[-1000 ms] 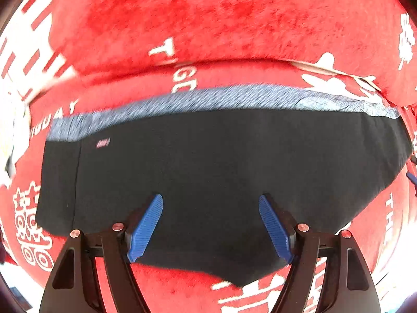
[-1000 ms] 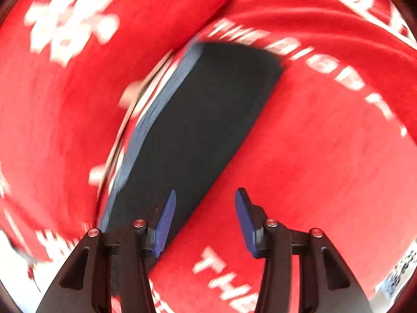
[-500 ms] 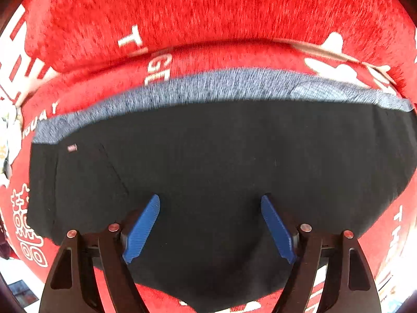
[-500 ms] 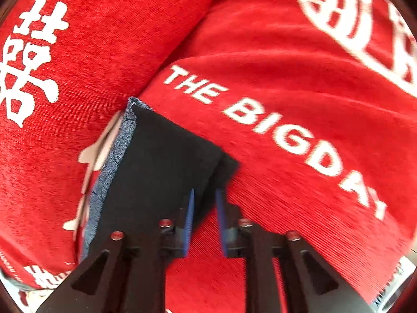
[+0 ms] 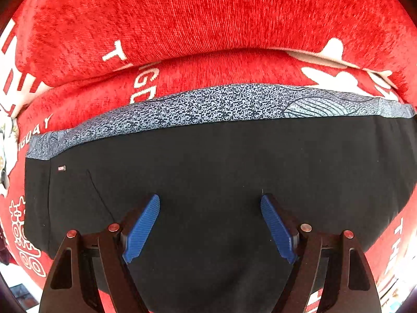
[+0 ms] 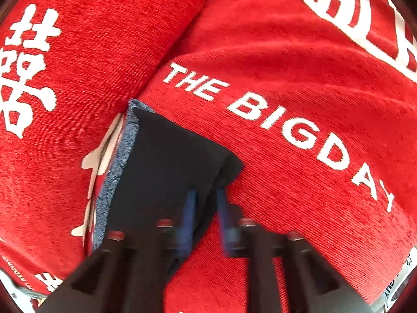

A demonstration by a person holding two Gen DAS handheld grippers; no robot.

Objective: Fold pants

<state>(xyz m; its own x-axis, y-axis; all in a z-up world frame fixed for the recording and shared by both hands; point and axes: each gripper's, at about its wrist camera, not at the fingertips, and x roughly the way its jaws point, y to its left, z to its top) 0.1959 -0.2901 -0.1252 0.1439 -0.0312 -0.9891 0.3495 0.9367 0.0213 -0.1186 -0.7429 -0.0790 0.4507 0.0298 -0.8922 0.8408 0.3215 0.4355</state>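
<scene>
The black pants with a speckled grey waistband lie spread on a red cushion. My left gripper is open, its blue pads hovering just above the black cloth near its front edge. In the right wrist view the pants show as a black corner with the grey band at left. My right gripper is nearly closed around the pants' side edge, with black cloth between the pads; the fingers are blurred.
The red cushion bears white lettering "THE BIGDAY". A red back cushion rises right behind the waistband. The seam between seat and back cushion runs up from the waistband corner. The cushion's front edge is at lower left.
My right gripper swung to the pants' side corner and narrowed from open to nearly closed on the edge. My left gripper moved forward over the cloth and stayed open.
</scene>
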